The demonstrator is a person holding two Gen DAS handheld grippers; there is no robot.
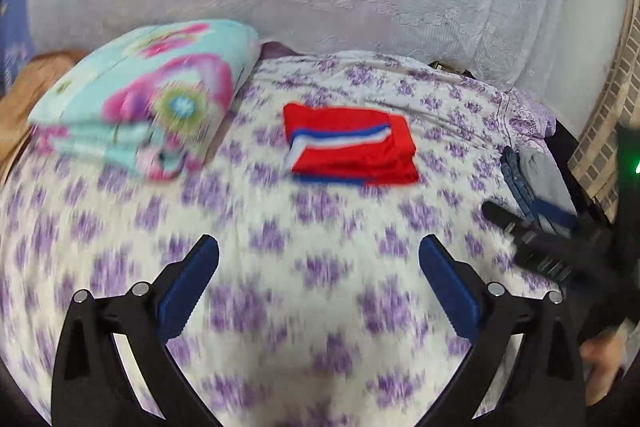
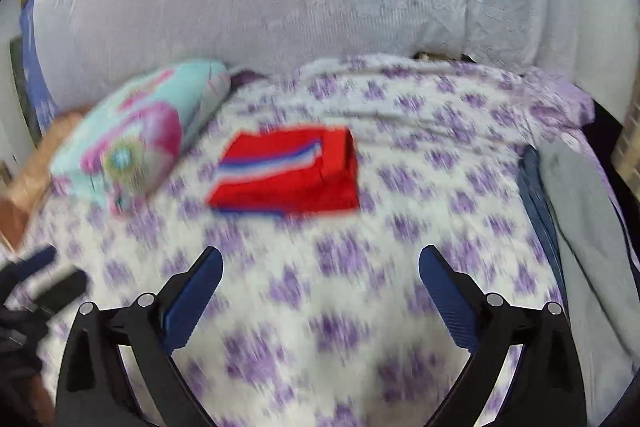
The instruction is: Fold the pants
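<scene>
Red pants [image 1: 350, 145] lie mid-bed [image 1: 280, 267], already folded into compact rectangle, striped band on top, well ahead of both tongs. Left tongs [image 1: 319, 255] wide, empty. Right tongs [image 2: 321, 263] wide, empty. Likely light, soft, limp knit; layers may slide apart. Best hold: pinch all layers together at folded edge or corner.

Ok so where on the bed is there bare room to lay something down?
Free sheet lies between the open left gripper and the folded red pants. Crowded: the floral blanket at the left, the grey and blue clothes along the right edge.
</scene>
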